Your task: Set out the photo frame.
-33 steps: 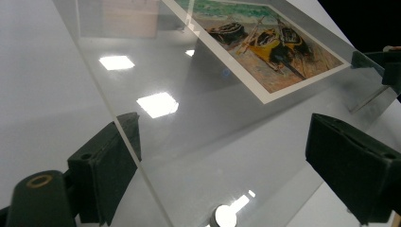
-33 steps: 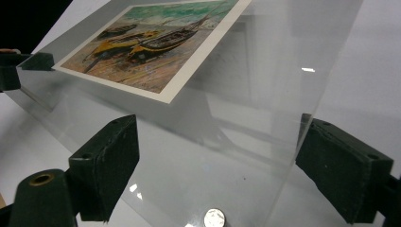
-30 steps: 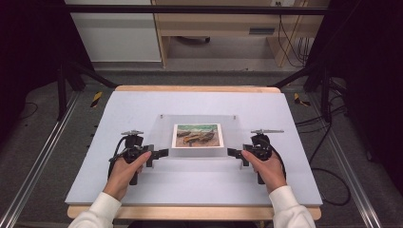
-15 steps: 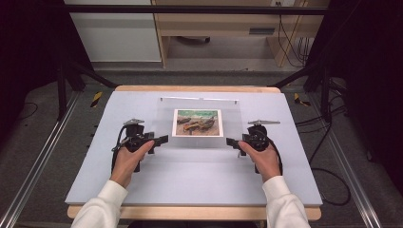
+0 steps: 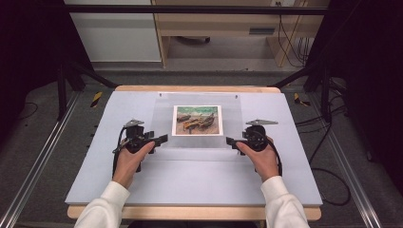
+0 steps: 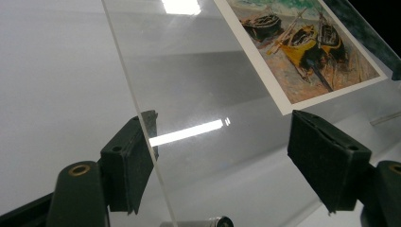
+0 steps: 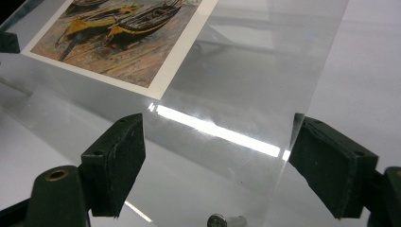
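Judging from how things lie, the clear rectangular acrylic sheet already covers the white-bordered print of painted boats at the middle of the pale grey table mat, so mainly release or final alignment seems left. Glossy and reflective, the sheet passes edge-on between both sets of jaws: left gripper and right gripper stand spread wide, clamping nothing.
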{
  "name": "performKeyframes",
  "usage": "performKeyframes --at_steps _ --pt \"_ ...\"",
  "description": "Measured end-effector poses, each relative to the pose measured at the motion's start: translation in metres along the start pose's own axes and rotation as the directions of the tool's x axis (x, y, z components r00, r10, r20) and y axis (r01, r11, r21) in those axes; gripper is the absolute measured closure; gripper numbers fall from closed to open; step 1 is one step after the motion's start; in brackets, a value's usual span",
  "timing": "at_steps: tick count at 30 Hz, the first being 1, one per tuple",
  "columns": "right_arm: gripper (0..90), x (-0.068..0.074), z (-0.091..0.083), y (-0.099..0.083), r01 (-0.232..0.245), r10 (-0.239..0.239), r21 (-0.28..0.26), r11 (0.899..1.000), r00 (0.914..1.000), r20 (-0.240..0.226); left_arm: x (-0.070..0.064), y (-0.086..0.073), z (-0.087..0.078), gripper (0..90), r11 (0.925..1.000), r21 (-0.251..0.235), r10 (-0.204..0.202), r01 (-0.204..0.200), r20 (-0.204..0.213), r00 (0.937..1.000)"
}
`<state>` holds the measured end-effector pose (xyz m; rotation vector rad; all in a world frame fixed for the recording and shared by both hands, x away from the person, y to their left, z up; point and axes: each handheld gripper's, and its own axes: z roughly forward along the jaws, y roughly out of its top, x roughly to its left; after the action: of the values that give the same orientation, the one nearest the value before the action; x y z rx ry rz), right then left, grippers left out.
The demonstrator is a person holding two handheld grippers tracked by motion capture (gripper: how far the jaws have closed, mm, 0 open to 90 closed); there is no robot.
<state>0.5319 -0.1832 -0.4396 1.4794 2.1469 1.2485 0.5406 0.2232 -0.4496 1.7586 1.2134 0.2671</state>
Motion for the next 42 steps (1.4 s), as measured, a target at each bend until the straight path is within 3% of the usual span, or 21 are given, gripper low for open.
performKeyframes --at_steps 18,42 --pt "23.2 0.007 -0.007 -0.006 0.052 -0.052 -0.012 0.999 0.9984 0.024 -0.001 -0.005 -0.009 30.0 1.0000 -0.009 -0.002 0.002 -0.002 1.0000" --pt "30.5 0.009 -0.016 -0.014 0.073 -0.072 -0.028 0.997 0.9968 0.035 -0.003 -0.009 -0.016 33.1 0.9997 -0.012 0.021 -0.021 0.007 0.9997"
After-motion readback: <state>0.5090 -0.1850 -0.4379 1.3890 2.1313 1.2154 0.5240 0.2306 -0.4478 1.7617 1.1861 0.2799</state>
